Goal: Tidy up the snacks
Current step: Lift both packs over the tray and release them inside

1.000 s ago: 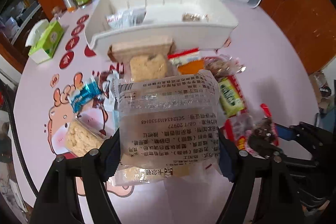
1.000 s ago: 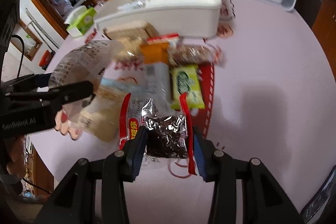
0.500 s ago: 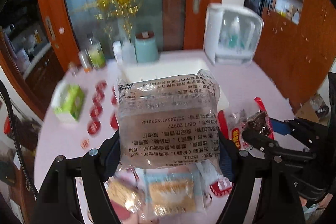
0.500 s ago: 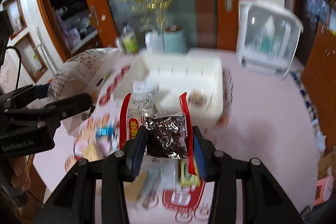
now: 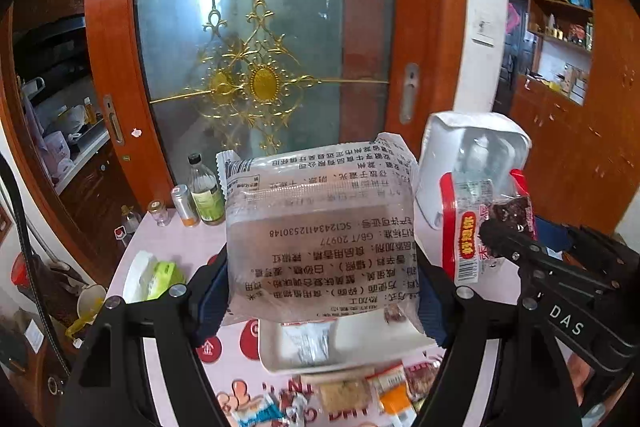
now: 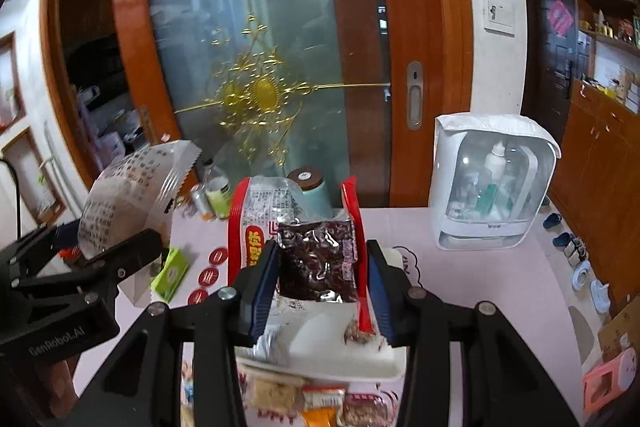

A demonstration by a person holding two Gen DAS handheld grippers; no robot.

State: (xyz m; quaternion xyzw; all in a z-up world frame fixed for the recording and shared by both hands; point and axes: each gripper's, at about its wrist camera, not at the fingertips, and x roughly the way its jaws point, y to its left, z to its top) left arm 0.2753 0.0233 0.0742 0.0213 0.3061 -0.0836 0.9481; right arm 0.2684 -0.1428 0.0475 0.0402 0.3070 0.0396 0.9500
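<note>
Both tongs grip upright packets: left tongs [image 5: 320,291] a clear wide packet [image 5: 320,239], right tongs [image 6: 322,279] a red-edged packet [image 6: 304,247].

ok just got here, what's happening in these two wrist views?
A person is sorting snacks with a handheld gripper in each hand. The left gripper is shut on a large clear printed snack pack. The right gripper is shut on a red-edged packet of dark dried fruit. Both packs are held up in the air above the white bin on the pink table. More snacks lie loose in front of the bin.
</note>
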